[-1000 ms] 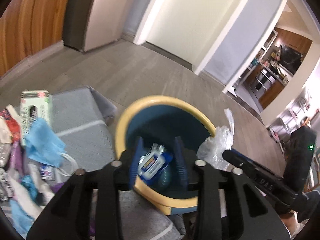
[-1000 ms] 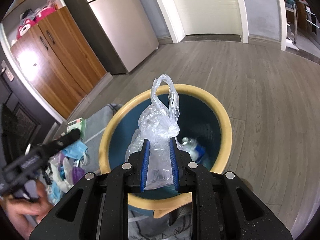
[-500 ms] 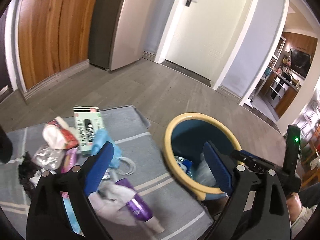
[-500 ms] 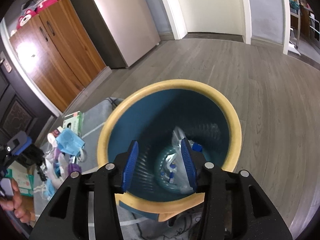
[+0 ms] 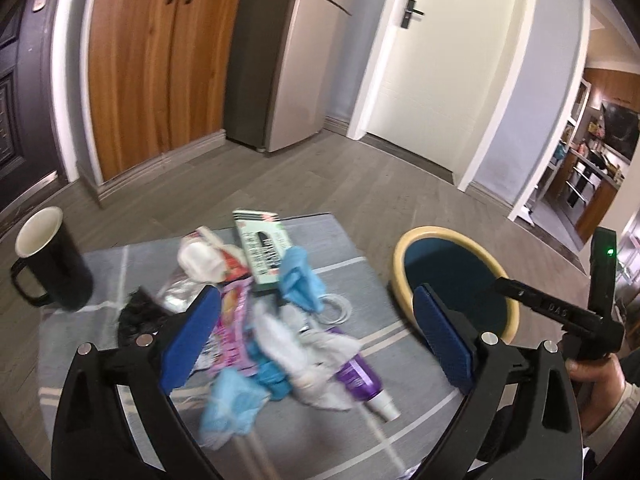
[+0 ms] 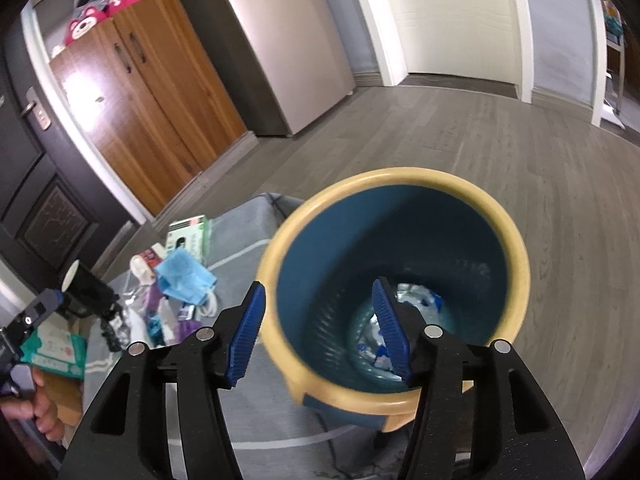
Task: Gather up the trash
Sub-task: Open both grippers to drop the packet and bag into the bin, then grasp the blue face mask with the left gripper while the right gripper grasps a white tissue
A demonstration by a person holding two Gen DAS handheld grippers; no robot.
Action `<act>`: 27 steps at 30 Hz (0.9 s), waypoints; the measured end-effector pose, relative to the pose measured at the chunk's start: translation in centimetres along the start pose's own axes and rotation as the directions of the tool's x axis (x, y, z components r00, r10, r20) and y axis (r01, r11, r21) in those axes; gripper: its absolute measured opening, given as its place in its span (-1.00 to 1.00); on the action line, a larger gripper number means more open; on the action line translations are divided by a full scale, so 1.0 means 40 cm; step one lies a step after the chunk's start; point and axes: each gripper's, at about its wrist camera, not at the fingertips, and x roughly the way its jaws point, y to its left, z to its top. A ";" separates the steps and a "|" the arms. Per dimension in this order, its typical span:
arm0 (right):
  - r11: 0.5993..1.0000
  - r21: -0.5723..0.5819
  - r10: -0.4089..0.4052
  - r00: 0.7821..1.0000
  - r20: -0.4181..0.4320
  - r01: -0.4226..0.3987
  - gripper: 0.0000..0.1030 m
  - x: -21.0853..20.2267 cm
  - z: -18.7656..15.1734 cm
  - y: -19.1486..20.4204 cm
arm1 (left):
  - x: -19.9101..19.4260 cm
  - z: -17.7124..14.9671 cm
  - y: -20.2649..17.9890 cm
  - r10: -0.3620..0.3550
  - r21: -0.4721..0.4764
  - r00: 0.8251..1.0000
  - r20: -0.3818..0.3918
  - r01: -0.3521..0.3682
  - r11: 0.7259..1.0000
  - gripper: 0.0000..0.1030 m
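Observation:
A blue bin with a yellow rim (image 6: pixel 400 174) stands on the floor beside a grey mat (image 5: pixel 332 236). Wrappers and a clear bag (image 6: pixel 416 304) lie at its bottom. My right gripper (image 6: pixel 320 334) hovers over the bin's near-left rim, its jaws opening with nothing between them. My left gripper (image 5: pixel 316 340) hangs above a trash pile on the mat, jaws opening wide and empty. In the pile are a green box (image 5: pixel 264 252), a blue mask (image 5: pixel 300 284), a purple bottle (image 5: pixel 360 376), white tissue (image 5: pixel 200 260) and a pink wrapper (image 5: pixel 232 320).
A black mug (image 5: pixel 48 264) stands at the mat's left corner. A green tissue pack (image 6: pixel 56 348) lies near a person's hand (image 6: pixel 44 412). Wooden cupboard doors (image 5: pixel 160 60), a fridge (image 5: pixel 280 60) and a white door (image 5: pixel 432 60) line the far wall.
The left gripper let a blue-white packet fall into the bin, swung left over the pile and opened wide. The right gripper released the clear plastic bag into the bin and opened.

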 end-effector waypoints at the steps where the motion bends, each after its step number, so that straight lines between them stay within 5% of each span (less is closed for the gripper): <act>1: 1.000 -0.008 0.006 1.000 -0.002 -0.006 0.13 0.000 -0.001 0.008 | -0.007 -0.007 0.017 0.011 -0.007 1.000 -0.002 -0.011 1.000 0.84; 13: 0.995 -0.084 0.046 0.998 -0.036 -0.049 0.17 0.021 -0.018 0.098 | -0.042 -0.061 0.183 0.110 -0.083 0.994 -0.026 -0.112 0.990 0.83; 27: 0.984 -0.153 0.084 0.994 -0.077 -0.095 0.17 0.056 -0.041 0.196 | 0.027 -0.160 0.205 0.066 -0.068 0.984 -0.165 -0.078 0.995 0.57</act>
